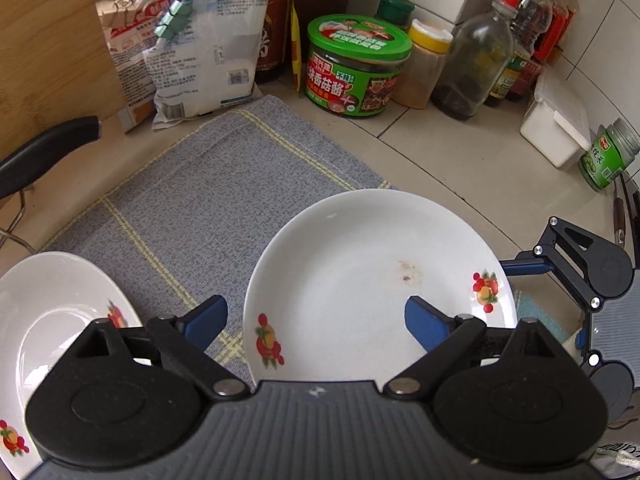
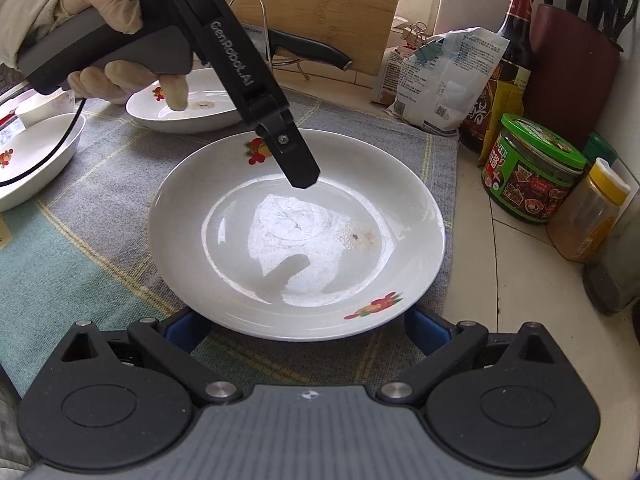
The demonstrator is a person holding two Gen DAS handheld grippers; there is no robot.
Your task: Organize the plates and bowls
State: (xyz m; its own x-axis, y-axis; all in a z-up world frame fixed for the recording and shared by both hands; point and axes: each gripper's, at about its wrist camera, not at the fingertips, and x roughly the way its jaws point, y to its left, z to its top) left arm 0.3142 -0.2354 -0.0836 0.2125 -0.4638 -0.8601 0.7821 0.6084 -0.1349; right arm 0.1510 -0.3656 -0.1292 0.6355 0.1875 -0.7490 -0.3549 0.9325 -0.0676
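A white plate [image 1: 372, 276] with fruit prints and a brown stain lies on the grey cloth [image 1: 208, 200]. My left gripper [image 1: 316, 322] is open across its rim, with one pad over the cloth and the other over the plate's inside. From the right wrist view, one black finger [image 2: 298, 160] of the left gripper hangs over the far rim of that plate [image 2: 296, 232], held by a gloved hand [image 2: 100, 12]. My right gripper [image 2: 306, 328] stands open at the near rim, its blue tips partly hidden by the rim. A second plate [image 1: 52, 320] lies at the left.
Two more white dishes [image 2: 188, 108] [image 2: 36, 156] lie on the cloth at the back left. A green-lidded jar [image 1: 356, 64], bottles [image 1: 472, 60], flour bags [image 1: 200, 40], a knife handle [image 1: 44, 152] and a wooden board [image 1: 48, 48] line the tiled counter behind.
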